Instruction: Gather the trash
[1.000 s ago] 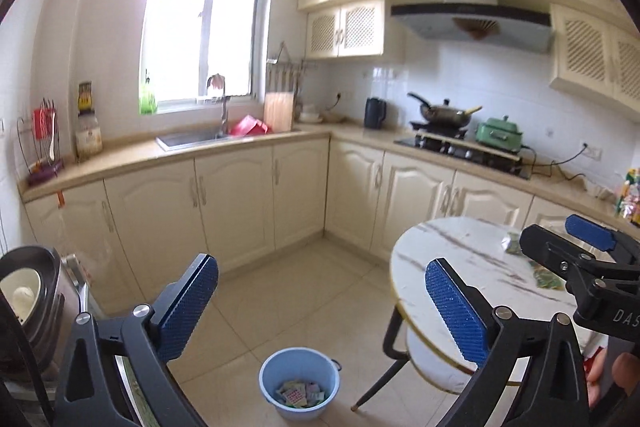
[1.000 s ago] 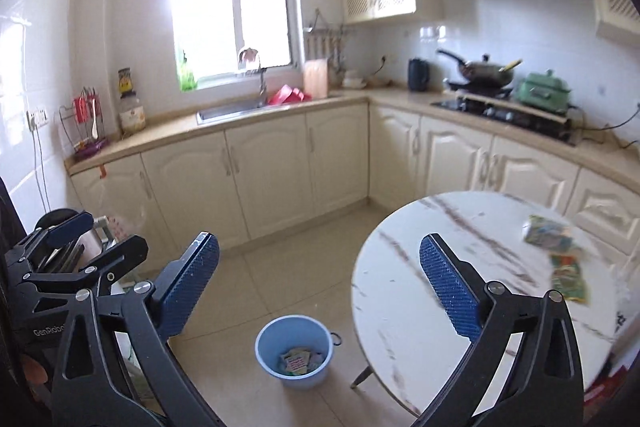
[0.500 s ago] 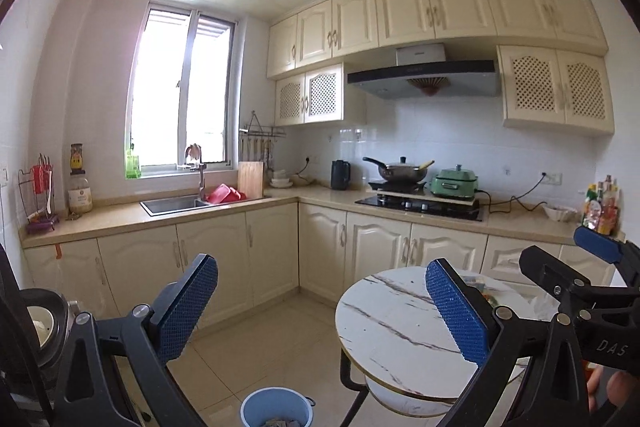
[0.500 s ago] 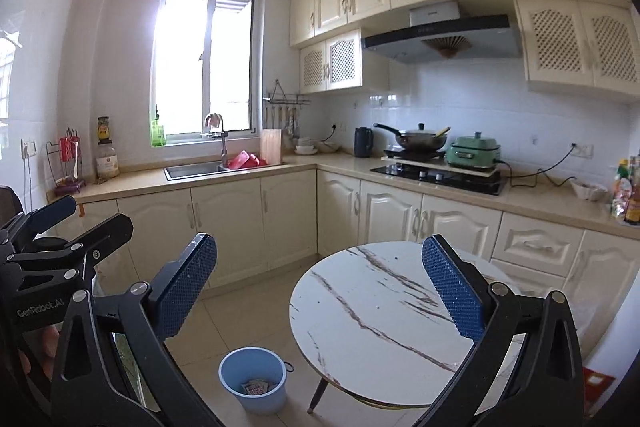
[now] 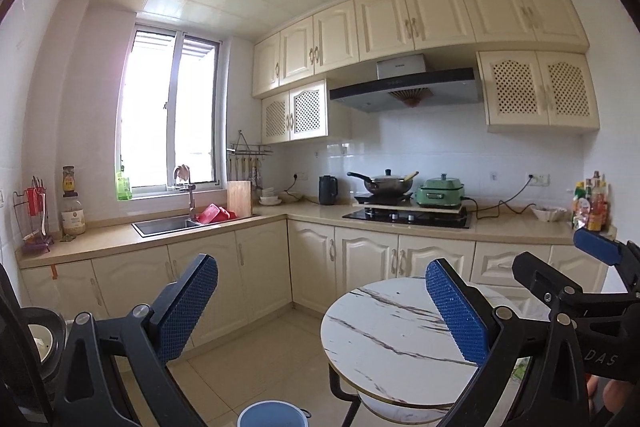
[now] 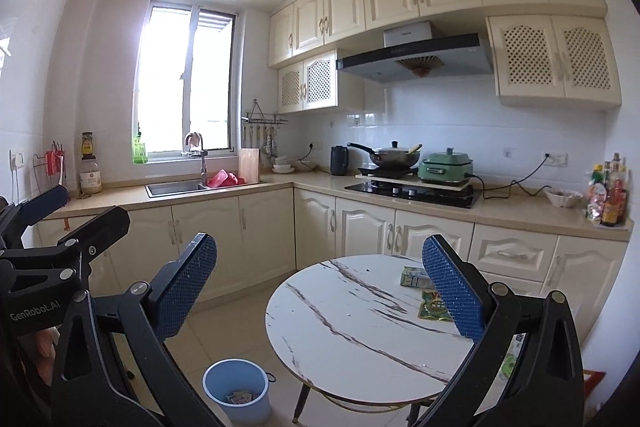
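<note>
We hold both claws wide open and empty, left claw and right claw, above the round table; green wrappers lie near its far edge, blue bin on the floor beside it.

Open floor between the base cabinets and the round table, blocked only by the blue bin standing just beside the table's left legs. Bare marble across most of the tabletop, with two green wrappers lying near its far right edge, one partly hidden behind a blue finger pad. Air above table and bin unobstructed up to the counter behind, itself crowded with stove, pots and bottles.
</note>
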`<state>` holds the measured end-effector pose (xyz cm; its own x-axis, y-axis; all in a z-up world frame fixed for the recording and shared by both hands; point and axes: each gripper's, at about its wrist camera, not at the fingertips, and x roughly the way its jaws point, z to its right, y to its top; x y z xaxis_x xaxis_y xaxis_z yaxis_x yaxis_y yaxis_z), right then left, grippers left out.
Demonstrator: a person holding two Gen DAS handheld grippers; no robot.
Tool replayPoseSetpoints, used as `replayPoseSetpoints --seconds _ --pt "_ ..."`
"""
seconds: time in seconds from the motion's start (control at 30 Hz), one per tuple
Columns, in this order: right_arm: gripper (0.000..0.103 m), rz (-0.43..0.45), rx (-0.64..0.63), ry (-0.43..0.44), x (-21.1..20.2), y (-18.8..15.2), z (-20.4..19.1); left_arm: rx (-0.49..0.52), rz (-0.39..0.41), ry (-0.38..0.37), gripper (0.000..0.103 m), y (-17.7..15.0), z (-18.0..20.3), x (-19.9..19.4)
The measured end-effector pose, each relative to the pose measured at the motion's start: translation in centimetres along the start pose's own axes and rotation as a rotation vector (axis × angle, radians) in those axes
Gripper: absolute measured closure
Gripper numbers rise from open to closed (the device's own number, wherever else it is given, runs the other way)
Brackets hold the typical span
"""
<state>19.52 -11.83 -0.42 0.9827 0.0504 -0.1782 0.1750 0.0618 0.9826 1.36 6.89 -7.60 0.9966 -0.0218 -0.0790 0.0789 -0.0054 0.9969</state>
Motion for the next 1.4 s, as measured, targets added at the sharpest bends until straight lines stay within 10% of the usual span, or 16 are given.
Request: replayPoseSetpoints --seconds 0.7,1.03,1.4 --pt "0.0 -0.037 0.04 -0.064 1.4 -1.2 3.6 -0.01 -0.092 -0.024 0.001 1.7 -0.2 5.2" --pt "0.0 -0.187 0.105 -0.241 7.9 -5.2 14.1 -0.008 -0.296 -0.125 0.001 2.5 5.0 17.0" --pt "0.0 -0.446 0.174 -0.247 20.9 -12.6 26.3 0.059 -0.516 -0.26 0.001 5.2 13.4 34.8"
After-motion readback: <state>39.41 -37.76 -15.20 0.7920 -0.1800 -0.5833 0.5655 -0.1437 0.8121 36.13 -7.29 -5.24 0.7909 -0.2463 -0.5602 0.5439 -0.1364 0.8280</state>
